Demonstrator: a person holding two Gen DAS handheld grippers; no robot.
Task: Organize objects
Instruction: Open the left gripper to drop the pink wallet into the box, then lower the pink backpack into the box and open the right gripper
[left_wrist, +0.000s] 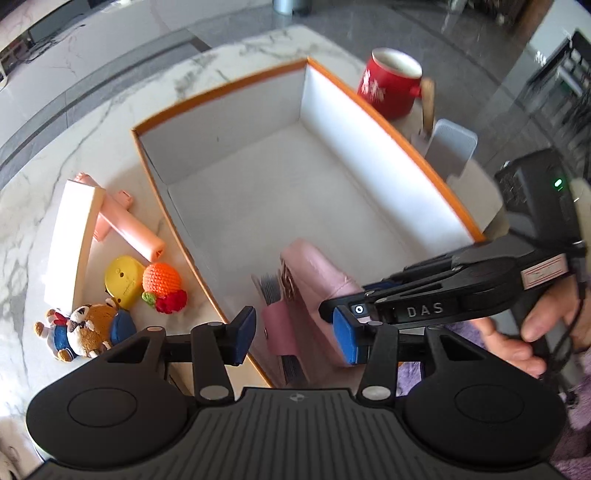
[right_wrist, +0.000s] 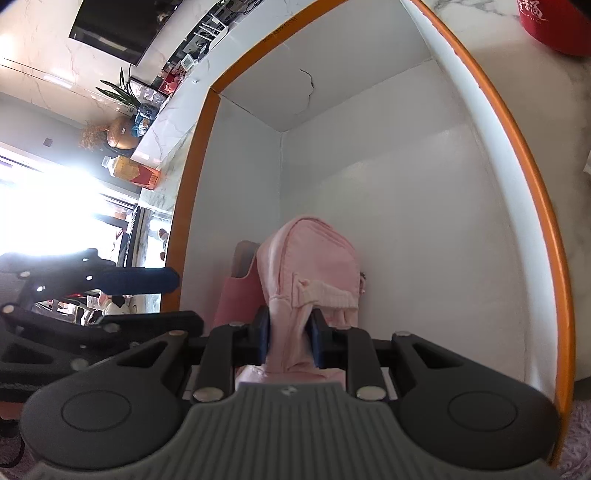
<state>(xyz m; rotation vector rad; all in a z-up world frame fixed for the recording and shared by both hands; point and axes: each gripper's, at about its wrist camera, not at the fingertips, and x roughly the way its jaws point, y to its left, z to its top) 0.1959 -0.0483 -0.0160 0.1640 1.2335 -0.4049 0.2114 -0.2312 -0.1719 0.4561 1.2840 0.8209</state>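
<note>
Nearest the lens, the left gripper (left_wrist: 293, 332) hangs with its blue-padded jaws spread apart and nothing between them, above the near rim of the box. Below lies a small pink fabric bag with a zip (left_wrist: 314, 291), resting in the near corner of an open rectangular box with white inner walls and an orange rim (left_wrist: 373, 107). The bag's long axis runs from the near wall toward the middle of the box, its rounded end pointing away. It looks soft and creased, pale pink, with a darker pink flap or pocket along one side — what that part is cannot be told.

From the right wrist view, the right gripper (right_wrist: 290, 338) has its two pads pinching a fold of the bag's near end; the bag's lower edge is hidden behind the gripper body.

On the white marble table (left_wrist: 110, 107), left of the box, lie a pink stick-shaped piece, a yellow round case, an orange crocheted ball and a small plush animal. A red mug (left_wrist: 391, 85) stands past the far side, partly blurred.
</note>
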